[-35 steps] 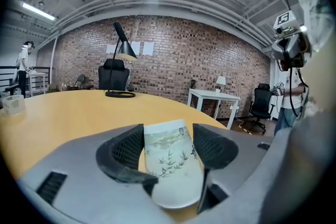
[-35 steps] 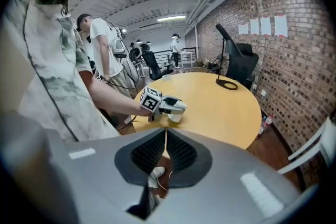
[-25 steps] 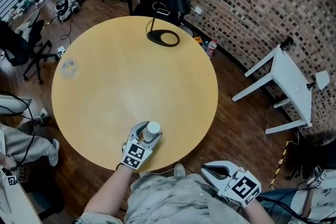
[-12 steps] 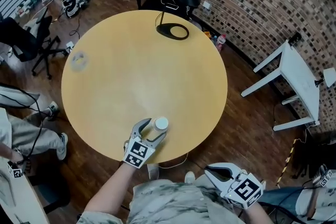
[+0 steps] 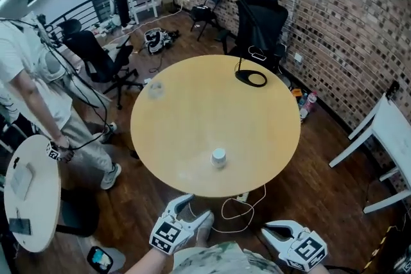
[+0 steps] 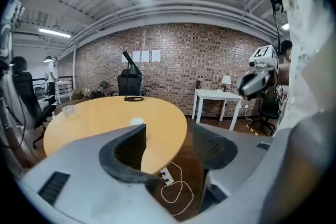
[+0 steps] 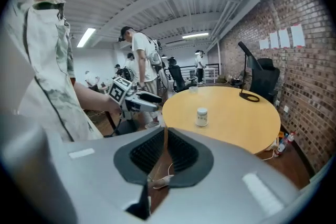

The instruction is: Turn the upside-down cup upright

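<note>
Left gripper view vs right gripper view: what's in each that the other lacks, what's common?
Left gripper view only: the left claw, jaws apart and closing with nothing between them, and the white side table. Right gripper view only: the right claw, shut and empty, and bottles on the floor. Both: the round table, the white cup standing free on it, the black ring base, and the other claw.

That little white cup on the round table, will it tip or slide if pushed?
The cup looks small, so probably light. On the smooth table, a low push likely slides it; a high one may tip it.
</note>
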A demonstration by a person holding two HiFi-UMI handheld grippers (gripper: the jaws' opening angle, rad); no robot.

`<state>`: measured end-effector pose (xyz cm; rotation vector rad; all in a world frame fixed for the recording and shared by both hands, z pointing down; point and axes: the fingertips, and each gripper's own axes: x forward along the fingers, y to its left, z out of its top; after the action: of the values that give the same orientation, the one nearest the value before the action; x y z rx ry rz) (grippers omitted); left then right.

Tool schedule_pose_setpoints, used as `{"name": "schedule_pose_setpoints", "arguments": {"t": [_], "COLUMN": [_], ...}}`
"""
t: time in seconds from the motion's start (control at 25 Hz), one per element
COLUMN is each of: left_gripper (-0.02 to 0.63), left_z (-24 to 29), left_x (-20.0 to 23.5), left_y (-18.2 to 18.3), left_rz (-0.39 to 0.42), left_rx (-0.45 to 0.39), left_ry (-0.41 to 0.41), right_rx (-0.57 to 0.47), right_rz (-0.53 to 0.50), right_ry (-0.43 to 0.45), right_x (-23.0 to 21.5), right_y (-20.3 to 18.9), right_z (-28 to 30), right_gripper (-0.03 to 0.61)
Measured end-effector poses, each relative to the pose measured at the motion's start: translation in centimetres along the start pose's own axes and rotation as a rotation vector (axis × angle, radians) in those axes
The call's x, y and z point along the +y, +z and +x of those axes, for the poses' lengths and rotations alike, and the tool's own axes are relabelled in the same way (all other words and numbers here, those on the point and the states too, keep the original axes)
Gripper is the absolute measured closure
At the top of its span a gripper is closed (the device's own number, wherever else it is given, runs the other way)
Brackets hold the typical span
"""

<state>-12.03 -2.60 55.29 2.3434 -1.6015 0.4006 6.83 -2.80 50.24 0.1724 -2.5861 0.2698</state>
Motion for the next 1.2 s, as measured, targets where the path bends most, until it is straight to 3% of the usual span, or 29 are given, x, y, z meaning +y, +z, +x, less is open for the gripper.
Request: {"name": "schedule_pose_setpoints", "arguments": {"t": [0.16, 0.28, 0.48, 0.84, 1.08, 1.2], "left_gripper": [0.382, 0.396, 0.396, 0.437, 0.436, 0.436], "left_z": [-7.2, -11.1, -14.6, -16.3, -24.8, -28.9], "left_x": [-10.4, -16.3, -21.3, -29.2, -31.3, -32.5], "left_y": [2.4, 2.1, 2.5, 3.8, 2.8, 0.8], "left_rz": [-0.229, -0.31, -0.292, -0.147, -0.189, -0.19], "left_rx": [-0.166, -0.129, -0.07, 0.002, -0.022, 0.005], "left_ry": [-0.039, -0.052, -0.046, -0.133, -0.144, -0.128], "right_rx": [0.026, 0.046, -0.004, -0.109, -0.127, -0.127], "right_rz": [-0.007, 0.006, -0.002, -0.019, -0.025, -0.057], "right_ry": [0.105, 0.14, 0.156, 0.177, 0.135, 0.113], "right_x": [3.5, 5.7, 9.5, 16.7, 24.7, 28.5], "right_y": [-5.5, -7.5, -7.4, -6.6, -5.1, -4.8], "right_z": [-4.0, -6.4, -9.0, -13.1, -14.2, -14.6], "right_gripper": [0.555, 0.551, 0.532, 0.519, 0.515, 0.518]}}
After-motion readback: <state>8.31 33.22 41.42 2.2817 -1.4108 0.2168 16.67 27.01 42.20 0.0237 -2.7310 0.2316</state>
